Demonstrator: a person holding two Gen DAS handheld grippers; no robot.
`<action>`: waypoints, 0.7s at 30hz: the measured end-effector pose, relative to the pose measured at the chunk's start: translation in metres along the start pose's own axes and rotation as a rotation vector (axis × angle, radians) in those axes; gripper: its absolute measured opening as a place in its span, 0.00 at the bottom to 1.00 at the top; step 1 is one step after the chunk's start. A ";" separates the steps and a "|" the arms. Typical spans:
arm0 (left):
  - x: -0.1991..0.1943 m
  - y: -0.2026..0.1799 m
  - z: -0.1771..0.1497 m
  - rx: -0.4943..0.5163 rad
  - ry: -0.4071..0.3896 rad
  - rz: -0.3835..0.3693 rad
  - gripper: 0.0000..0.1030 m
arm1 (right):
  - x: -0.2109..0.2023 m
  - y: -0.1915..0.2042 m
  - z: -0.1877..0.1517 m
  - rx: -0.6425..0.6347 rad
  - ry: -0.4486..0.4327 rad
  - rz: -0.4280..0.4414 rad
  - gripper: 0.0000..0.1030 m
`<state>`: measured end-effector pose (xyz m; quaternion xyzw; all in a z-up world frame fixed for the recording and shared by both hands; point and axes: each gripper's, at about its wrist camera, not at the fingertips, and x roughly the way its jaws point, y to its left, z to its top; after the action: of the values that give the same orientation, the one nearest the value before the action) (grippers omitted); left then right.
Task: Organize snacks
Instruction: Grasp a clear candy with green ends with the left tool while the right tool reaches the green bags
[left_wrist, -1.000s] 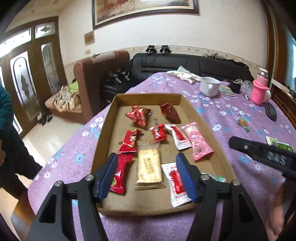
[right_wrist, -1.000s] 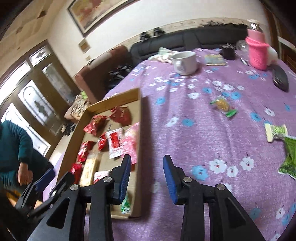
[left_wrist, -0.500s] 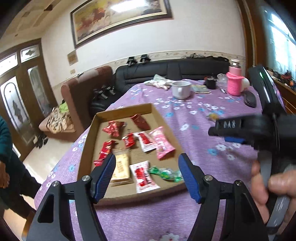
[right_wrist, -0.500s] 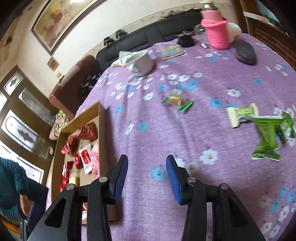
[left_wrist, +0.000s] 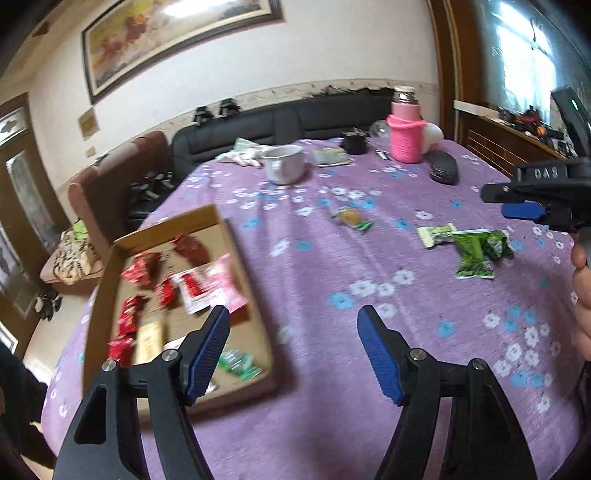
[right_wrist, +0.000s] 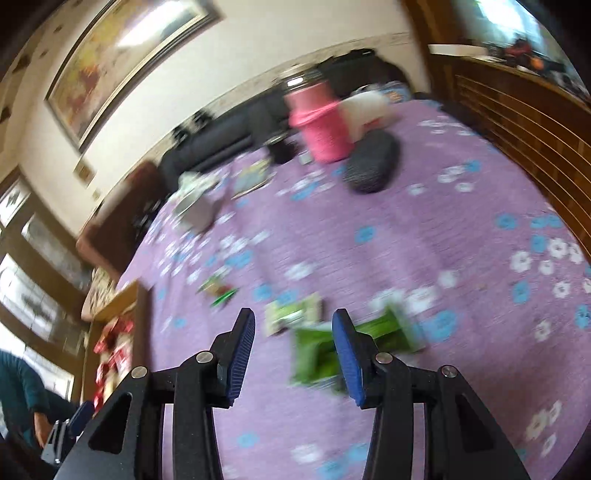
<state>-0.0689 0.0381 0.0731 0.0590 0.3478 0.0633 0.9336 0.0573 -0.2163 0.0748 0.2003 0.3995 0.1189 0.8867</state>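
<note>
I'm sweeping both grippers off the cardboard tray (left_wrist: 110, 280) toward the loose snacks on the purple floral tablecloth (left_wrist: 314, 424). Right gripper (right_wrist: 293, 350) is leading: its jaws have just been opening a little, now standing at a middling gap with nothing between the pads, hovering over the green packets (right_wrist: 321, 350), which are lying near the pale green bar (right_wrist: 293, 314). That view is smearing with motion, so I cannot tell exactly how the packets overlap.

Left gripper (left_wrist: 293, 354) is trailing, fingers wide and empty, above bare cloth just beside the tray's right wall. The tray is already carrying red, pink and white wrappers plus one green one at its near edge. A small yellow-and-green sweet (left_wrist: 351, 218) is lying alone mid-table.

Judgement: I'm slowing the right hand before descending, letting the blur settle, centring one packet between the pads across its narrow width, and avoiding pinching two wrappers or the cloth.
</note>
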 end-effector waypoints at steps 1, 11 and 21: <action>0.005 -0.006 0.008 0.006 0.009 -0.016 0.69 | 0.002 -0.009 0.001 0.026 0.005 0.009 0.46; 0.117 -0.026 0.091 -0.141 0.242 -0.150 0.69 | -0.007 -0.030 0.012 0.112 -0.001 0.080 0.46; 0.202 -0.035 0.118 -0.244 0.346 -0.103 0.56 | -0.007 -0.034 0.013 0.125 -0.005 0.084 0.46</action>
<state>0.1629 0.0279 0.0272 -0.0838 0.4951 0.0663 0.8623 0.0641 -0.2524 0.0719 0.2720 0.3953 0.1305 0.8676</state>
